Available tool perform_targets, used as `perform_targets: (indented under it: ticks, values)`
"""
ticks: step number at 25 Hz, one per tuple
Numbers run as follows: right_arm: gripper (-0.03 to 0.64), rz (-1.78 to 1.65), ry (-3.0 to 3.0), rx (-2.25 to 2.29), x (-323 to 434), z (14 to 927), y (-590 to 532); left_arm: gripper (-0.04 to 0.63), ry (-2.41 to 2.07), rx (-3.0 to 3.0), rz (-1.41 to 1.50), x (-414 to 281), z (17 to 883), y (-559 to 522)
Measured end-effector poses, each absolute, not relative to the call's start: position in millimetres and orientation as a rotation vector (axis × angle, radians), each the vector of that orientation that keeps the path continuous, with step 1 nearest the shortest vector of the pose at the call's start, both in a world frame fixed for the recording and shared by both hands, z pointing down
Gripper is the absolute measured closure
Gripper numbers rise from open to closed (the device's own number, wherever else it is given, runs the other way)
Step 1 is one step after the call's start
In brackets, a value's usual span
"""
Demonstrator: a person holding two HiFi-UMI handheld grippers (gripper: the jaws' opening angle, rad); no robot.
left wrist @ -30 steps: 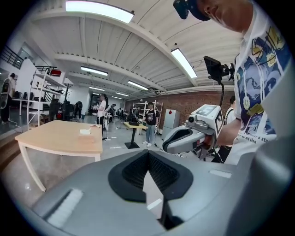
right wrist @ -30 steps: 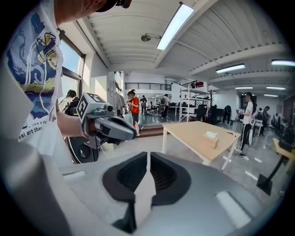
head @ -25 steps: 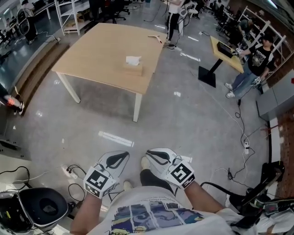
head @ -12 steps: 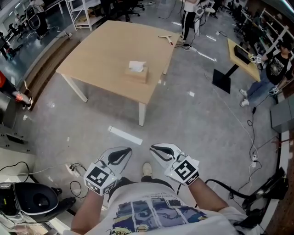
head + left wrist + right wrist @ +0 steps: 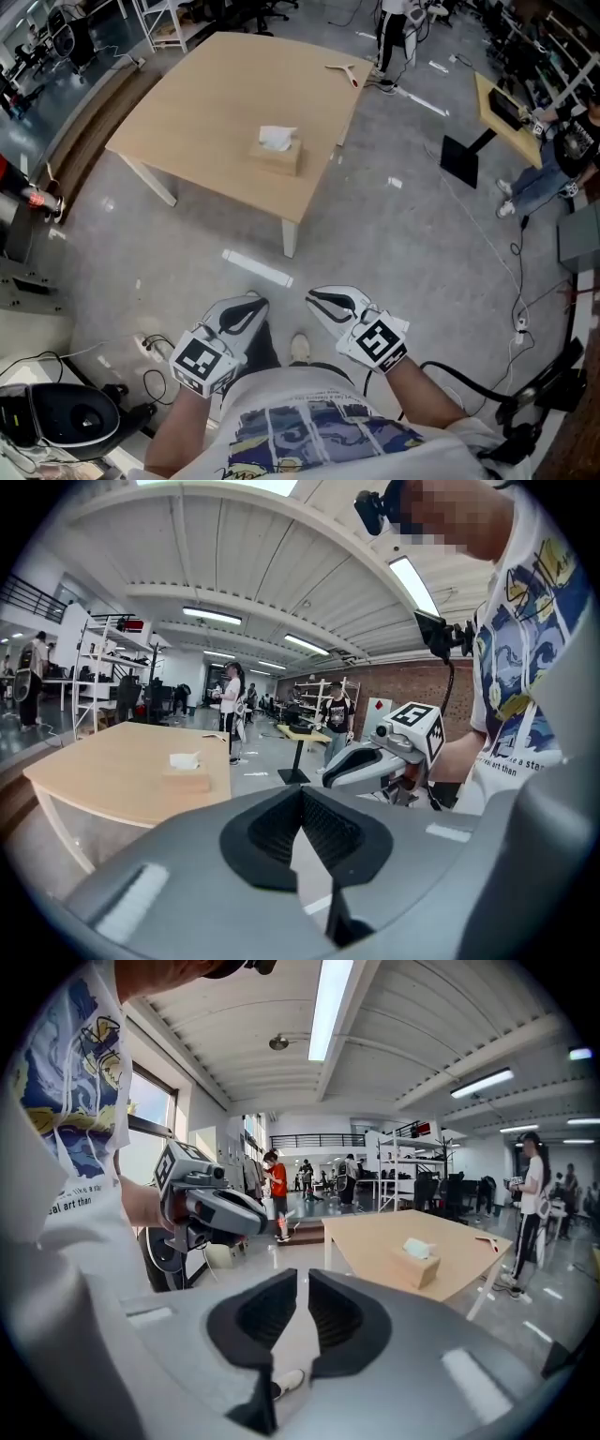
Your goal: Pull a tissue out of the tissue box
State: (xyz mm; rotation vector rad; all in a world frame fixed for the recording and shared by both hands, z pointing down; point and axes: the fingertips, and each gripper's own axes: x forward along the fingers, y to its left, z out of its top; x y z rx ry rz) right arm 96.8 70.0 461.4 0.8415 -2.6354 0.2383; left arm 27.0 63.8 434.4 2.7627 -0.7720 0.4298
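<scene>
Standing well back from the table (image 5: 187, 103), the person holds both grippers low in front of the body. Left gripper (image 5: 251, 307): jaws together, nothing held. Right gripper (image 5: 317, 298): jaws opening, a narrow gap with nothing in it. The tissue box (image 5: 276, 159), its tissue (image 5: 277, 138) sticking up, sits on the table toward its near edge. Grey floor (image 5: 394, 244) and a white strip (image 5: 257, 268) lie between the grippers and the table; cables (image 5: 155, 352) trail at the left.
</scene>
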Motion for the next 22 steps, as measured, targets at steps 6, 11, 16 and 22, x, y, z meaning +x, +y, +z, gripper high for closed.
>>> perform_targets:
  ticks: [6,11,16,22]
  values:
    - [0.589,0.229,-2.580,0.894,87.8,465.8,10.0,0.590,-0.706,2.789,0.398,18.9,441.0,2.0]
    - [0.574,0.222,-2.543,0.944,70.4,460.7,-48.1,0.590,-0.610,2.814,0.380,11.5,438.3,-52.7]
    - [0.566,0.251,-2.521,0.984,54.8,465.0,-101.5,0.590,-0.523,2.845,0.388,-1.4,440.1,-97.8]
    - [0.563,0.256,-2.512,1.050,50.7,463.6,-158.9,0.589,-0.513,2.842,0.409,-12.3,437.6,-140.7]
